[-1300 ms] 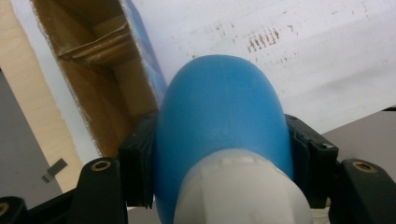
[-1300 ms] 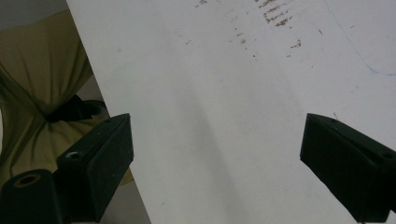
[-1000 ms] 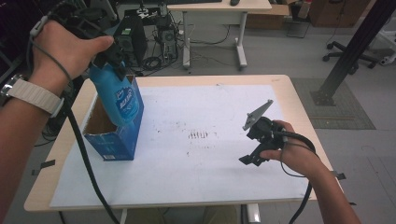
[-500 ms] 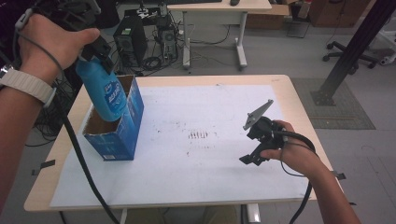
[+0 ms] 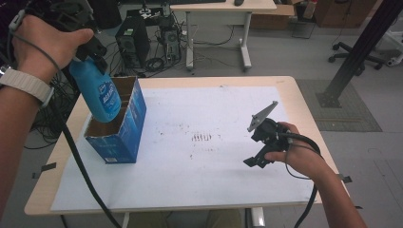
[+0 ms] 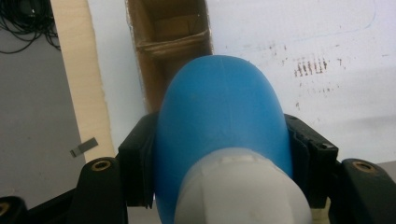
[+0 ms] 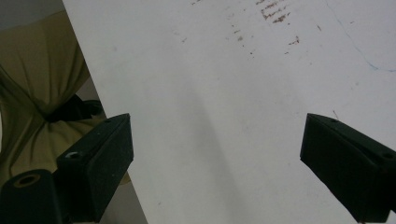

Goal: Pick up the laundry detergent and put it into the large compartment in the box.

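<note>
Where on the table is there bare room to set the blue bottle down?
Bare sheet lies between the blue box and the right claw, and along the far edge. The left edge is crowded: the box stands there, the blue bottle above it in the left claw.

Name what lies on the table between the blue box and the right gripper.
High view: only bare white sheet with faint brown marks between blue box and right gripper.
</note>
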`<state>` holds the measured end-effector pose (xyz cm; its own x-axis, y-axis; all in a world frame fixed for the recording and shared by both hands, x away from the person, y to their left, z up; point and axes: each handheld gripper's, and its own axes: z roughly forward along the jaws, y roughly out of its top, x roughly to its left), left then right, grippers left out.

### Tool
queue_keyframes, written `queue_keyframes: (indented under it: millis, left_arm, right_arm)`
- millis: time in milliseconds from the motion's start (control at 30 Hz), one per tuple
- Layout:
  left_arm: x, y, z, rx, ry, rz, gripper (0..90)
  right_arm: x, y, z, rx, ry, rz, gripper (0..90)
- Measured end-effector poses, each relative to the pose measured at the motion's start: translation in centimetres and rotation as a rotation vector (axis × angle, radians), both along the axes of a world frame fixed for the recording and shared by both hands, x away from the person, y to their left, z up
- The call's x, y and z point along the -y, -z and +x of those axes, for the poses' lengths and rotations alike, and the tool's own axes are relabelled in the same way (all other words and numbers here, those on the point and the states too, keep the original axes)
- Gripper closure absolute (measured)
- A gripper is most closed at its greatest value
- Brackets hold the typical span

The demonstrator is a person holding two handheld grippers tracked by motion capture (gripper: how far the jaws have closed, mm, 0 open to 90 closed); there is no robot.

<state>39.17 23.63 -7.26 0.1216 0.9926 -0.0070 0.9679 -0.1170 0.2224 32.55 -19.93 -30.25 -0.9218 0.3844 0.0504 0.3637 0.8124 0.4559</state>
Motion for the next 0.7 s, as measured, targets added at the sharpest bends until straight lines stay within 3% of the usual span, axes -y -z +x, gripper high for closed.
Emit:
queue_keyframes:
  millis: [700]
  left_arm:
    - [-1.1, 3.2, 1.1, -0.008, -0.016, -0.002, 37.4]
  right_arm:
    - [-0.1, 0.2, 0.0, -0.004, 0.004, 0.000, 9.5]
